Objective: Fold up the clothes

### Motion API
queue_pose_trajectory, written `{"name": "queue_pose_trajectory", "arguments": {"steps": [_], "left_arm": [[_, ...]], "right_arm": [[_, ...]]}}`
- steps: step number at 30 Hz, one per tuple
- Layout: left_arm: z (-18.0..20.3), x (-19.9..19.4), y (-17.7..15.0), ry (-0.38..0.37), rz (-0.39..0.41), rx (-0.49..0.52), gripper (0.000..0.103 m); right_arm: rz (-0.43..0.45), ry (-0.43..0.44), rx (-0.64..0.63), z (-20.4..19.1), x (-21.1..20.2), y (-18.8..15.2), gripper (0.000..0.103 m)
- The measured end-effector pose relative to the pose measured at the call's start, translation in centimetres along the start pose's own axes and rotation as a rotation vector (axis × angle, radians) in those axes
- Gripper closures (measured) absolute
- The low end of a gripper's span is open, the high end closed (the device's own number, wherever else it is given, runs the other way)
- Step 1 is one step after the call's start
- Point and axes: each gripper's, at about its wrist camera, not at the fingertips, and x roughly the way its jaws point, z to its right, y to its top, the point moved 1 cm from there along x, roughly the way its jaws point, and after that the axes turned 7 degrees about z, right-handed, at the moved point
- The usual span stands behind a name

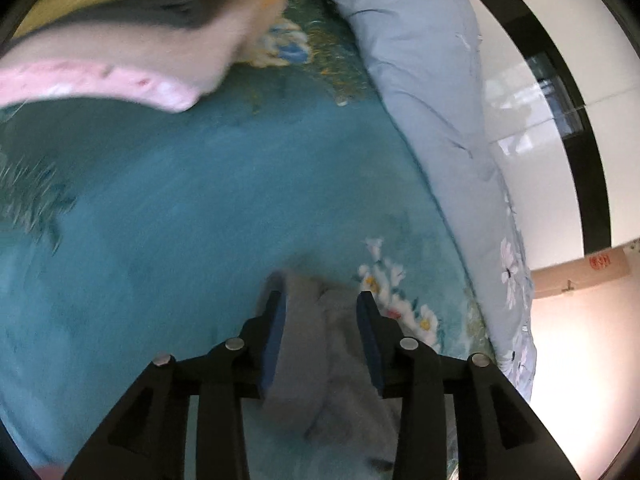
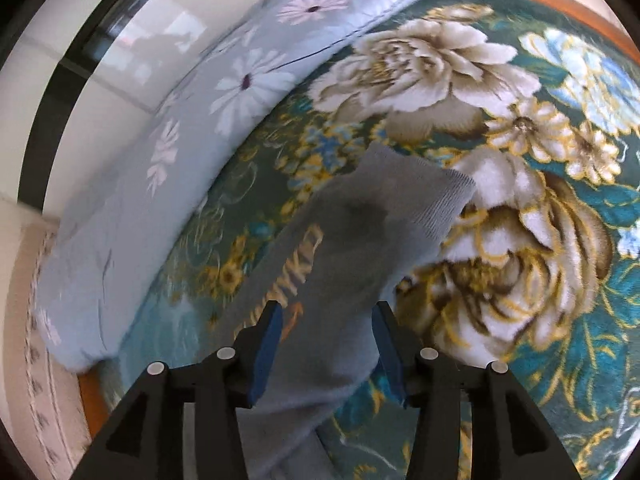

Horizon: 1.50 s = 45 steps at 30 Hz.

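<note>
Your left gripper (image 1: 322, 300) is spread apart, and the grey sock (image 1: 316, 344) lies loose between its blue pads (image 1: 276, 340). Your right gripper (image 2: 326, 312) is spread too, with the same grey sock (image 2: 352, 236) lying flat under it. The sock rests on the flowery blanket (image 2: 500, 208), near the light blue quilt (image 2: 192, 128).

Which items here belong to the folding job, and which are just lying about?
Job: grey sock; left gripper and right gripper, jaws open around grey cloth.
Lying about: floral blanket; blue quilt; pink-edged cloth.
</note>
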Motion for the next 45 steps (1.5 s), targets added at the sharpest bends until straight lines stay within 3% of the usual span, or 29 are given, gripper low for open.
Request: {"name": "queue_pose_trajectory", "arguments": {"steps": [7, 10, 14, 16, 17, 19, 21, 24, 27, 30, 33, 36, 41, 45], "left_arm": [[0.2, 2.0, -5.5, 0.117, -0.168, 0.048, 0.065], [0.6, 3.0, -6.9, 0.114, -0.222, 0.038, 0.056], [0.1, 4.0, -7.5, 0.092, -0.255, -0.067, 0.055], [-0.2, 4.2, -7.4, 0.079, -0.246, -0.12, 0.056], [-0.3, 4.3, -7.3, 0.073, -0.241, -0.142, 0.061], [-0.4, 4.4, -7.2, 0.078, -0.233, -0.168, 0.072], [-0.3, 4.2, -7.1, 0.105, -0.22, -0.167, 0.082], [0.8, 2.6, -6.0, 0.104, -0.148, -0.125, 0.088], [2.3, 0.6, -4.5, 0.088, -0.06, -0.07, 0.09], [4.6, -1.9, -2.1, 0.049, 0.014, -0.01, 0.09], [6.4, -2.0, -0.4, 0.054, 0.026, 0.049, 0.09], [8.1, -1.2, 0.8, 0.072, 0.011, 0.103, 0.088], [5.8, 2.8, -0.8, 0.088, -0.101, 0.084, 0.08], [4.0, 2.3, -0.7, 0.031, -0.1, 0.053, 0.068]], "right_arm": [[-0.199, 0.056, -0.047, -0.2, 1.5, -7.6, 0.052], [-0.265, 0.083, -0.065, -1.0, 2.8, -10.4, 0.052], [-0.284, 0.076, -0.067, -2.0, 3.9, -12.0, 0.051], [-0.282, 0.079, -0.058, -2.4, 4.0, -12.0, 0.051], [-0.285, 0.08, -0.055, -2.7, 4.1, -12.0, 0.054], [-0.291, 0.079, -0.06, -3.3, 4.1, -12.2, 0.075], [-0.297, 0.081, -0.069, -4.0, 3.9, -12.3, 0.09], [-0.304, 0.107, -0.098, -5.2, 2.9, -12.3, 0.093], [-0.274, 0.212, -0.101, -6.7, -0.3, -10.9, 0.094], [-0.198, 0.399, -0.064, -8.5, -6.6, -8.2, 0.094], [-0.084, 0.535, -0.11, -10.2, -12.5, -5.4, 0.094], [-0.034, 0.489, -0.143, -10.6, -13.3, -3.5, 0.094], [-0.169, 0.251, -0.051, -7.7, -5.1, -4.5, 0.094], [-0.216, 0.187, 0.022, -5.9, -0.9, -5.5, 0.094]]}}
